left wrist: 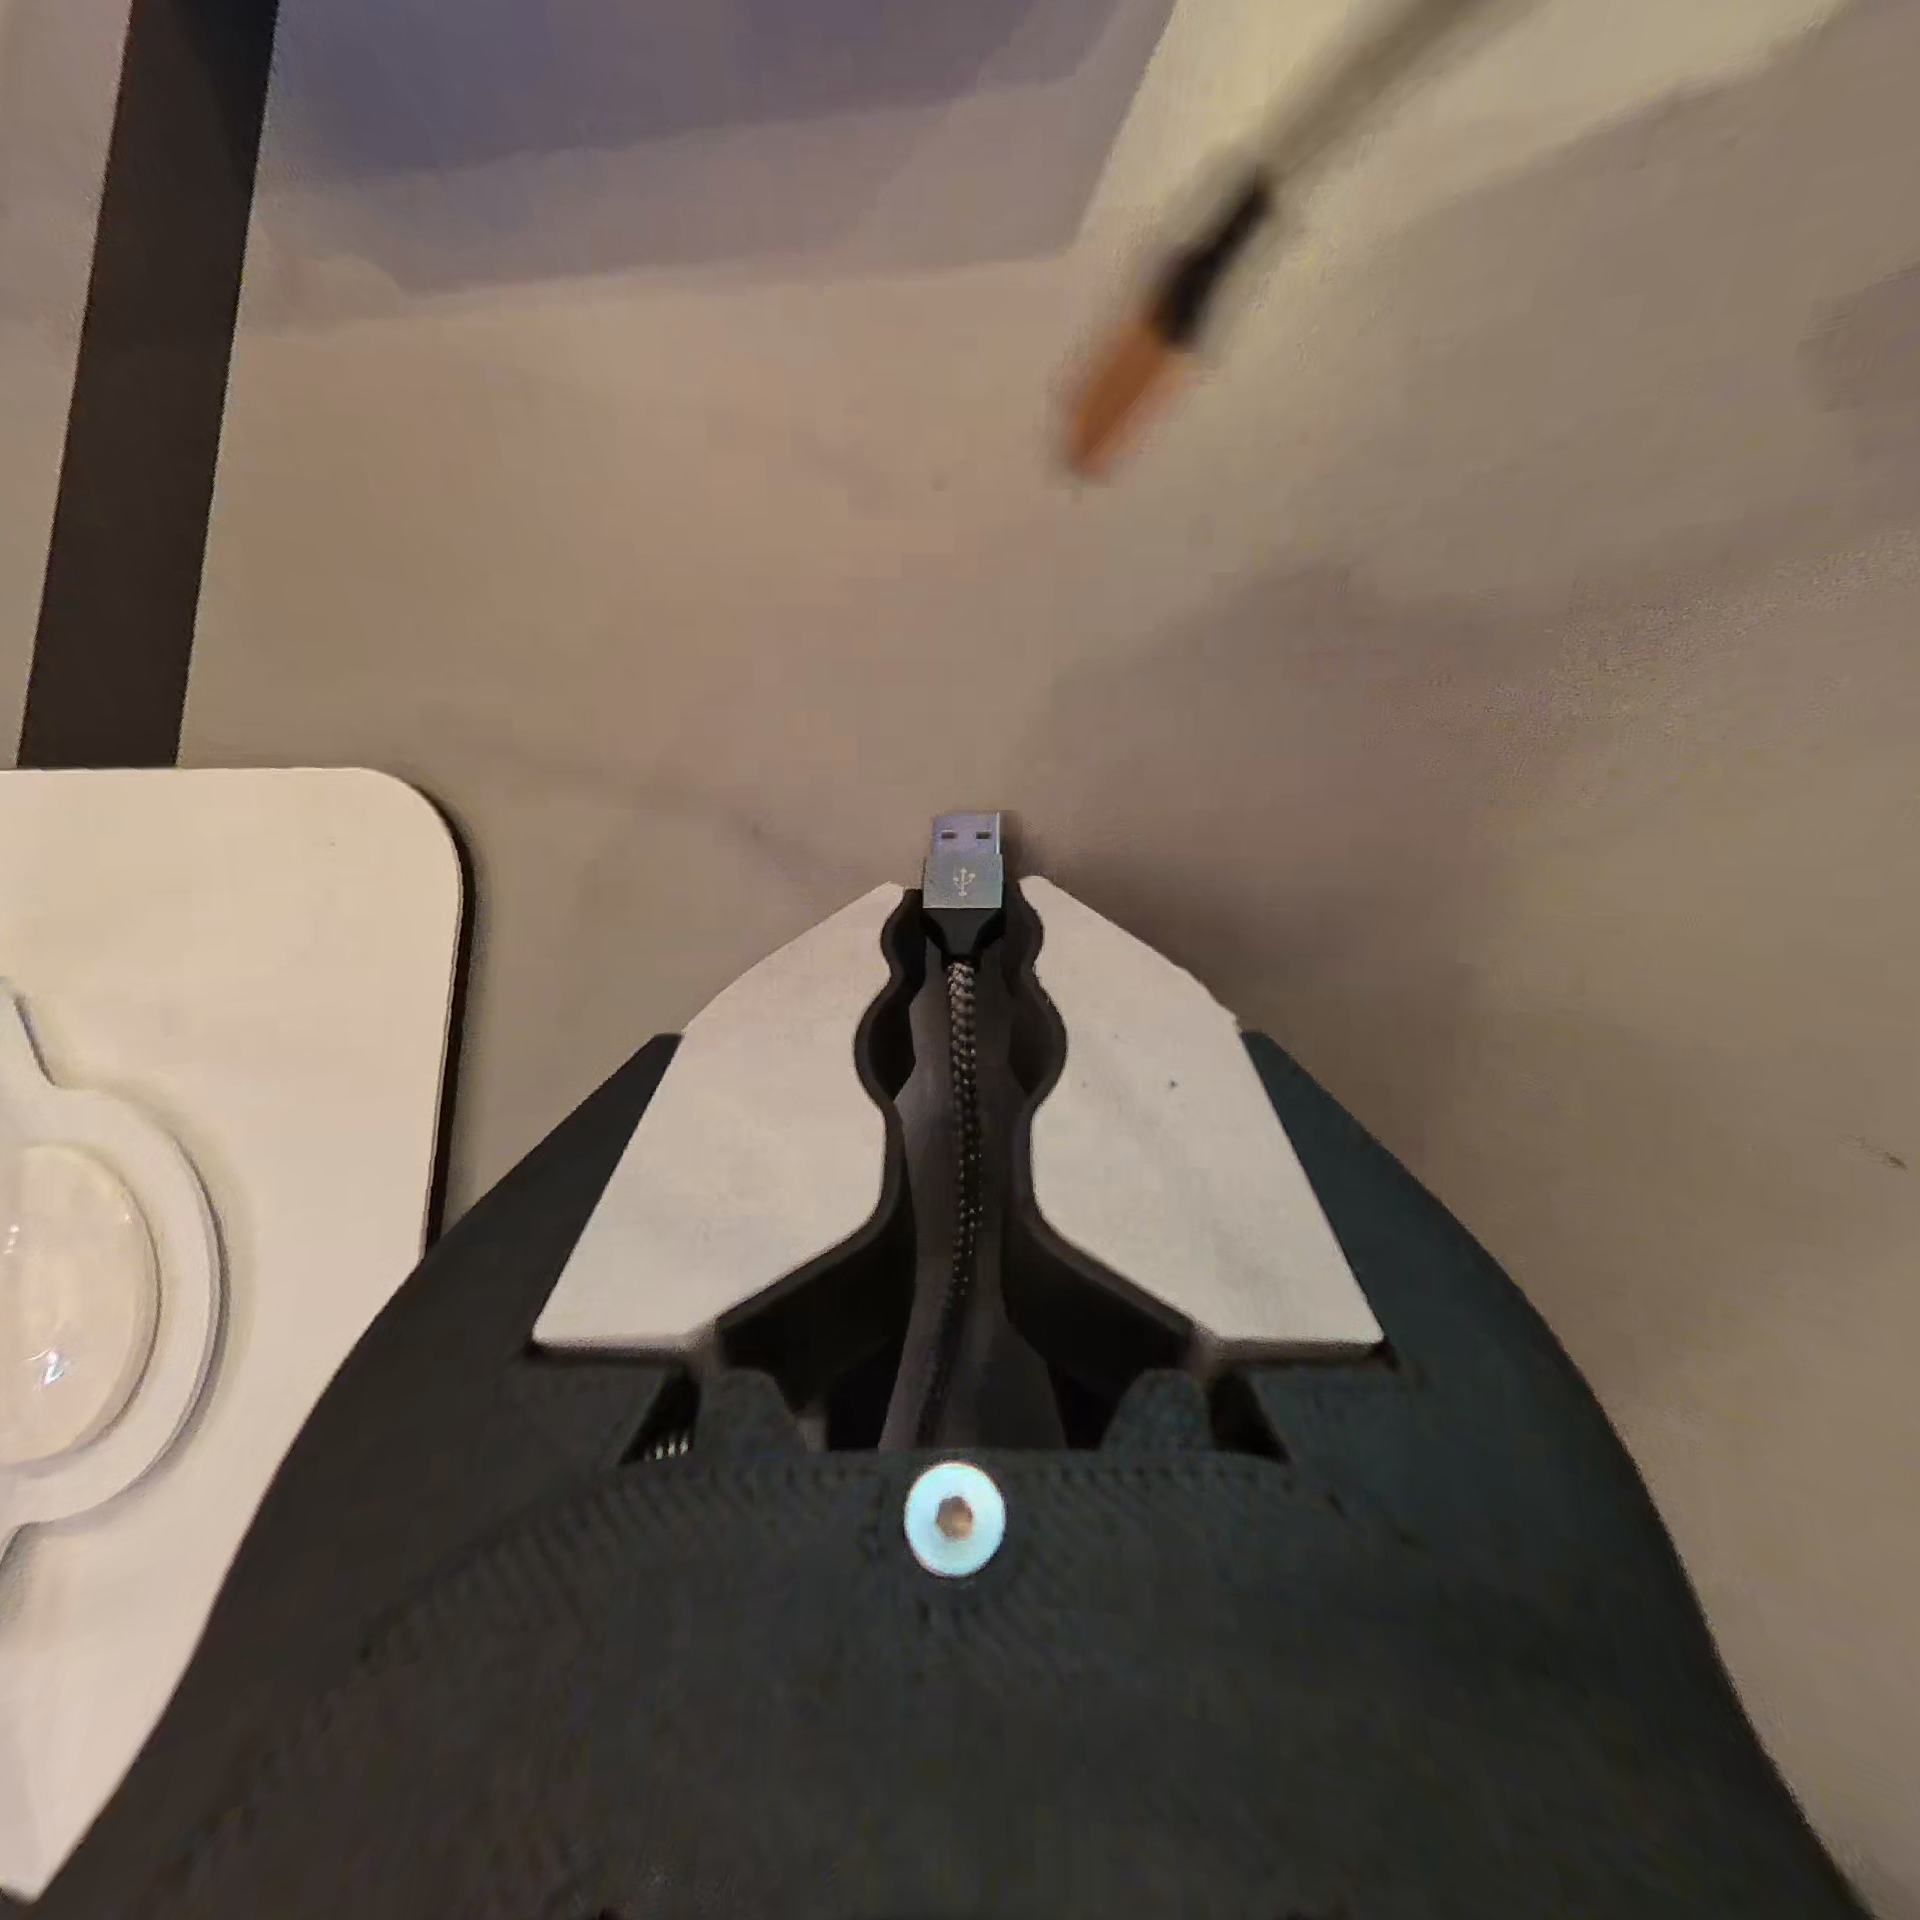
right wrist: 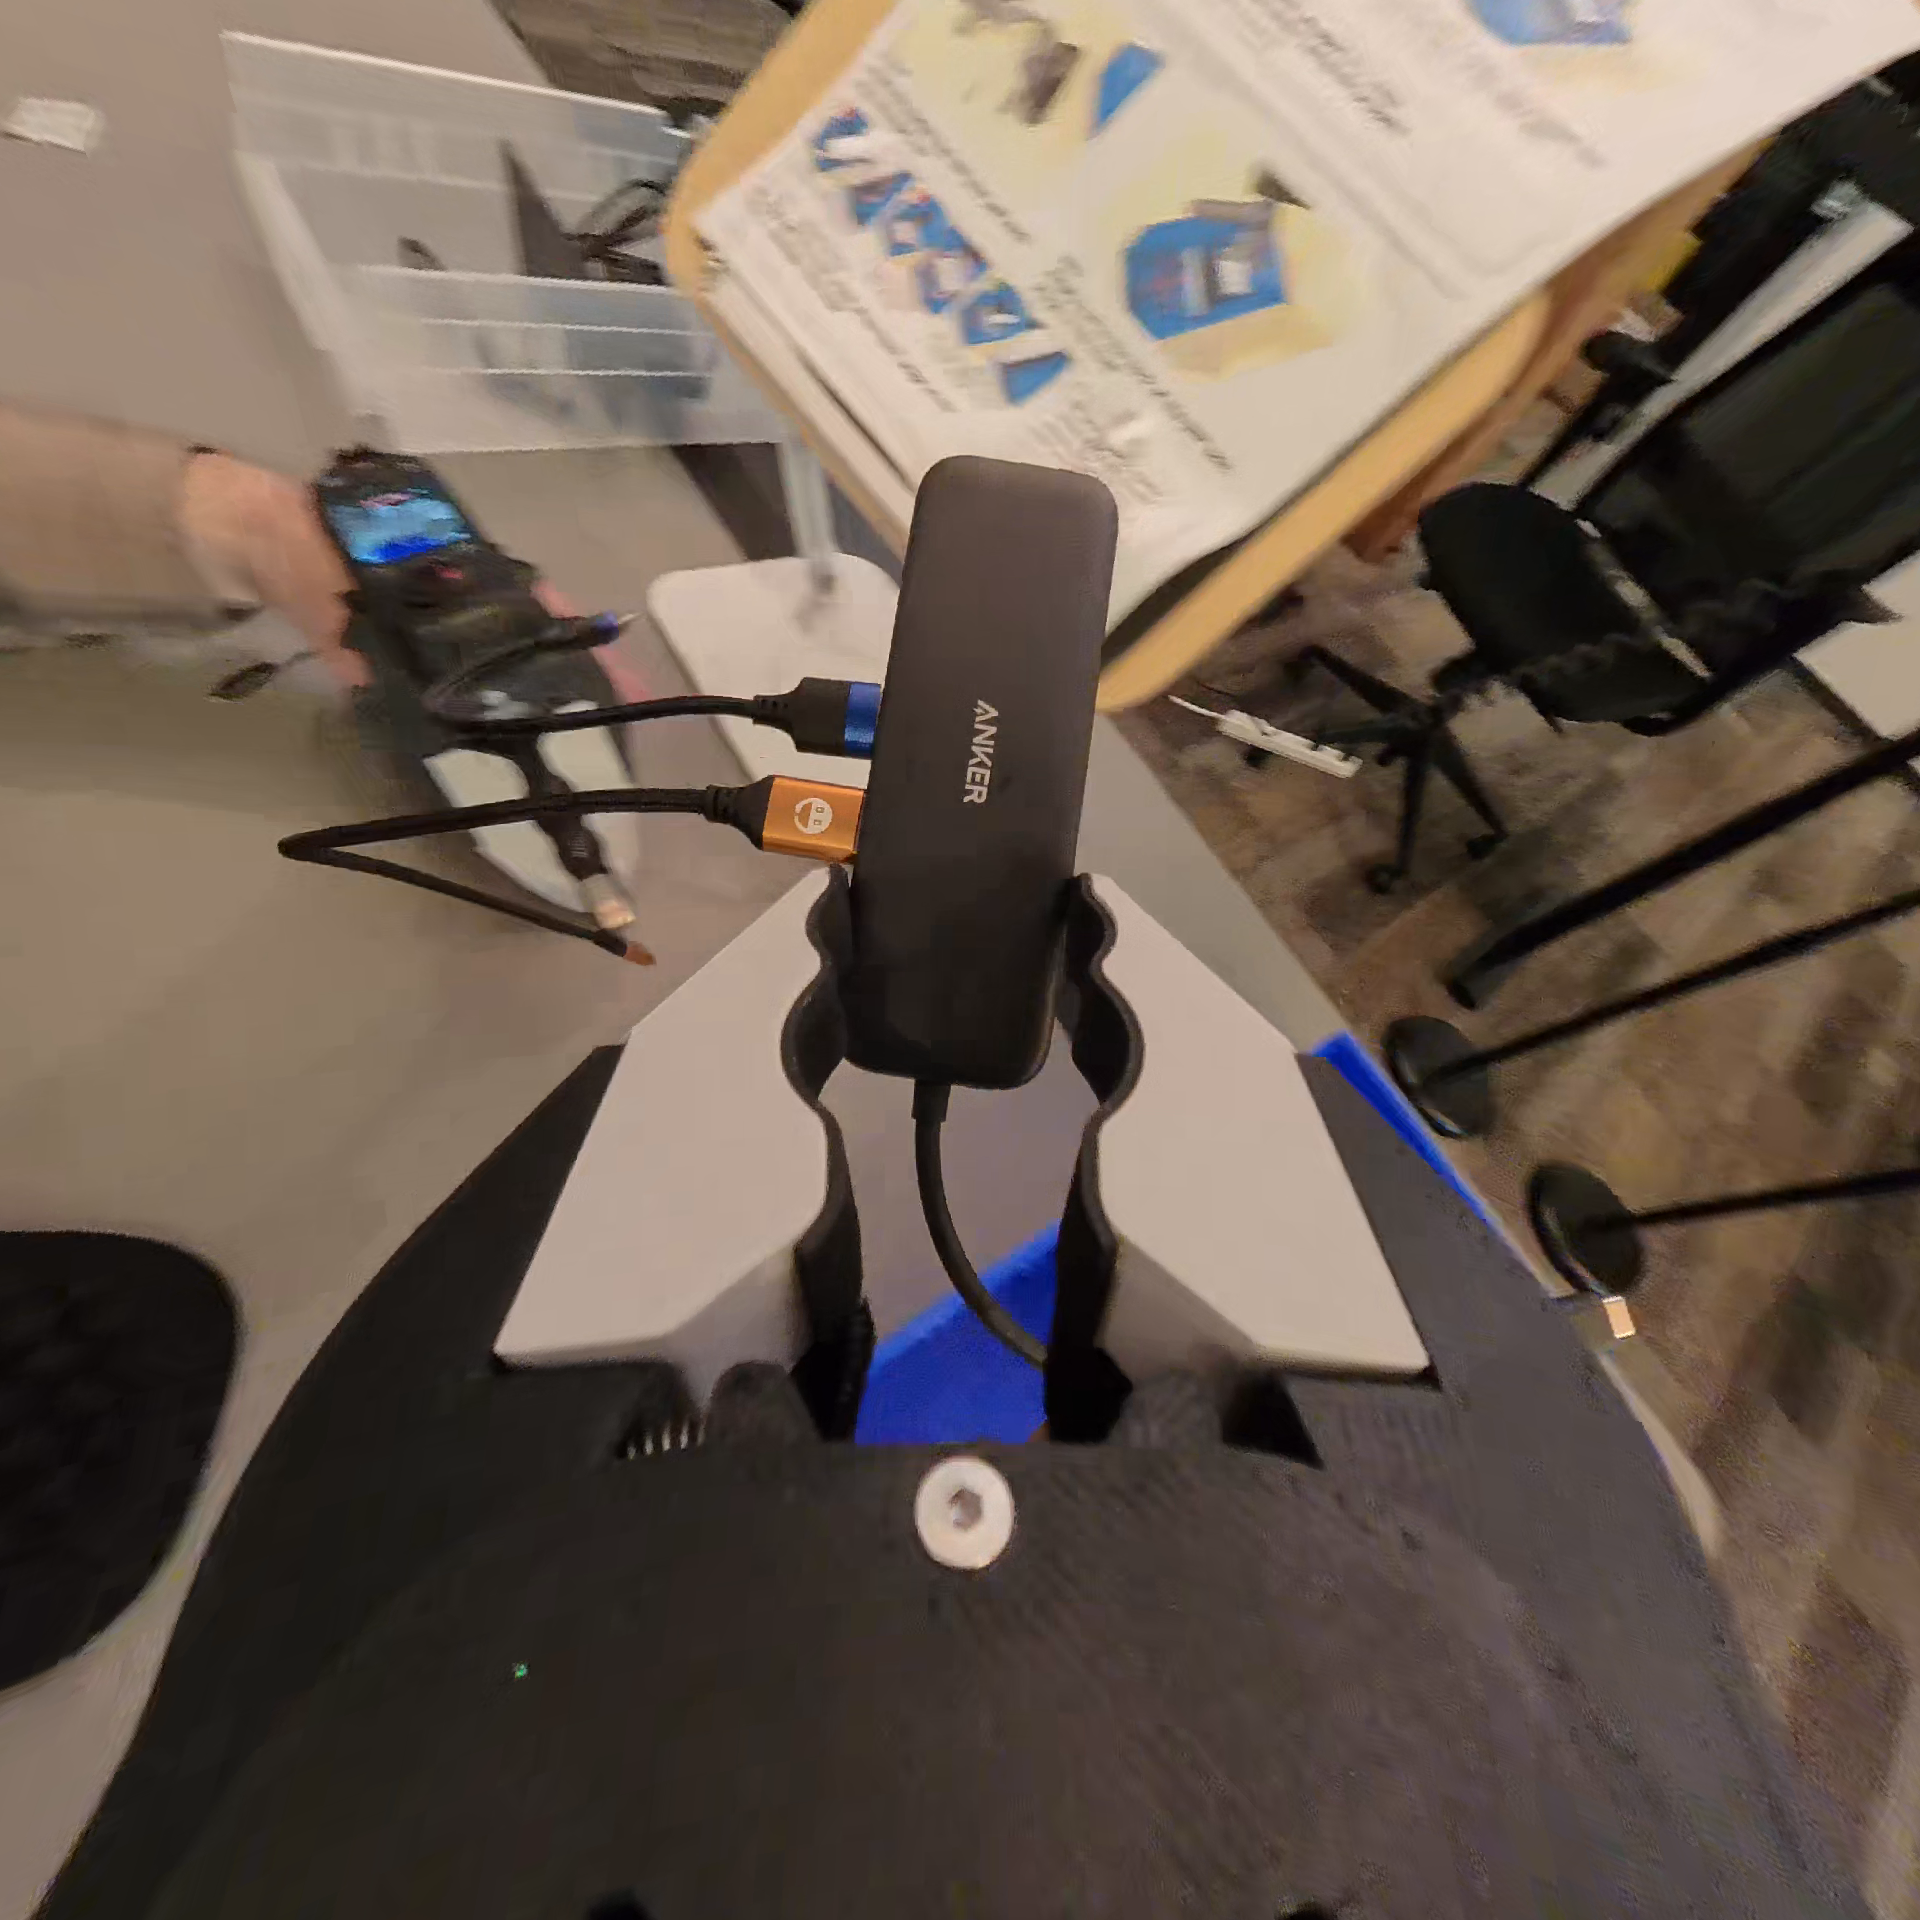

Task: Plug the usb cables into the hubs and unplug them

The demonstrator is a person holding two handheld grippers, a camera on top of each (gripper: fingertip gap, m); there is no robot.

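Note:
My left gripper (left wrist: 964, 883) is shut on a grey USB-A plug (left wrist: 966, 868) with a braided cable that runs back between the fingers; the metal tip sticks out ahead over the grey table. My right gripper (right wrist: 958, 894) is shut on a black USB hub (right wrist: 987, 769) and holds it lifted and upright. Two cables are plugged into the hub's left side: one with a blue plug (right wrist: 847, 717) and one with an orange plug (right wrist: 816, 821). The left gripper (right wrist: 488, 675) shows blurred at left in the right wrist view, held by a hand. A blurred orange plug (left wrist: 1117, 395) shows at upper right in the left wrist view.
A white board with a clear dome (left wrist: 208, 1091) lies at left of the left gripper. A dark post (left wrist: 145, 384) stands behind it. In the right wrist view, a tilted wooden board with printed sheets (right wrist: 1195, 239), a clear rack (right wrist: 499, 260), a black chair (right wrist: 1538, 613) and a blue bin (right wrist: 956, 1351). Some 30 cm of space lies between my two pairs of fingers. From my left tips it is roughly 25 cm to the dark post (left wrist: 145, 384); from my right, 30 cm.

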